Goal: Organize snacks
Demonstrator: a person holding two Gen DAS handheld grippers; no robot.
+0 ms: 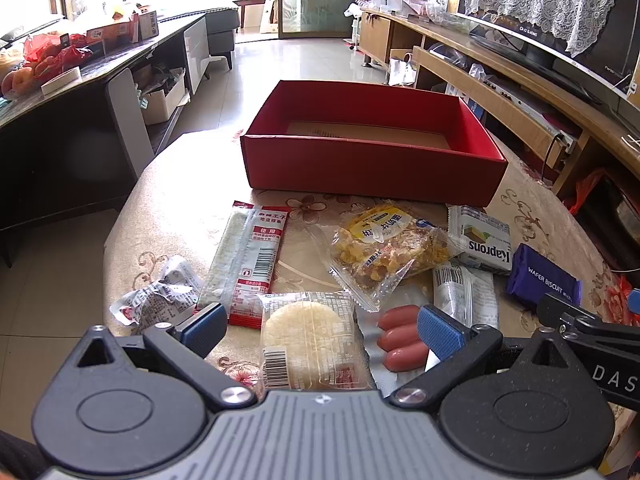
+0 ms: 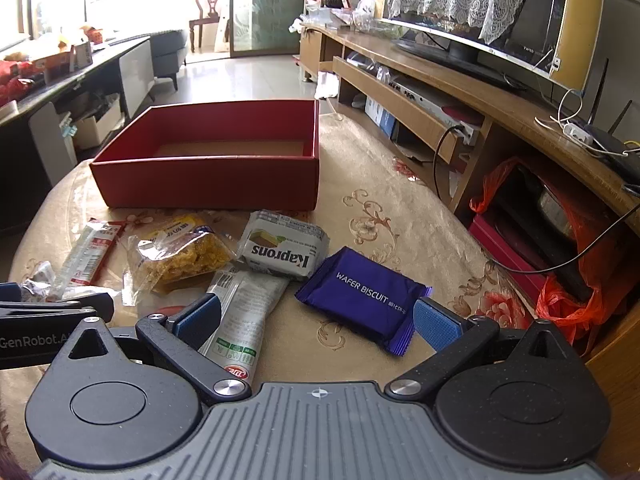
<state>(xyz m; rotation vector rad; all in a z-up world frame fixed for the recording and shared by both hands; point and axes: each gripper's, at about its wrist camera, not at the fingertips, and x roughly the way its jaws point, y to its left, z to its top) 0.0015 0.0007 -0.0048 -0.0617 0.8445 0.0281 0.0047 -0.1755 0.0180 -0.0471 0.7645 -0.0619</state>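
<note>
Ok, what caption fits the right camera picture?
Open right gripper hovers over purple wafer biscuit, empty red box behind.

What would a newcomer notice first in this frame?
An open red box stands at the table's far side, nothing visible in it. Snack packets are scattered in front of it, notably a purple wafer biscuit pack and a Kaprons pack. Both grippers hover near the snacks, jaws wide open.

Box (image 1: 372,168) behind snack packets (image 1: 384,252) on table (image 1: 532,216); wafer biscuit (image 2: 362,300) rightmost

One red box (image 1: 372,164), eight snack packets (image 1: 308,340).
</note>
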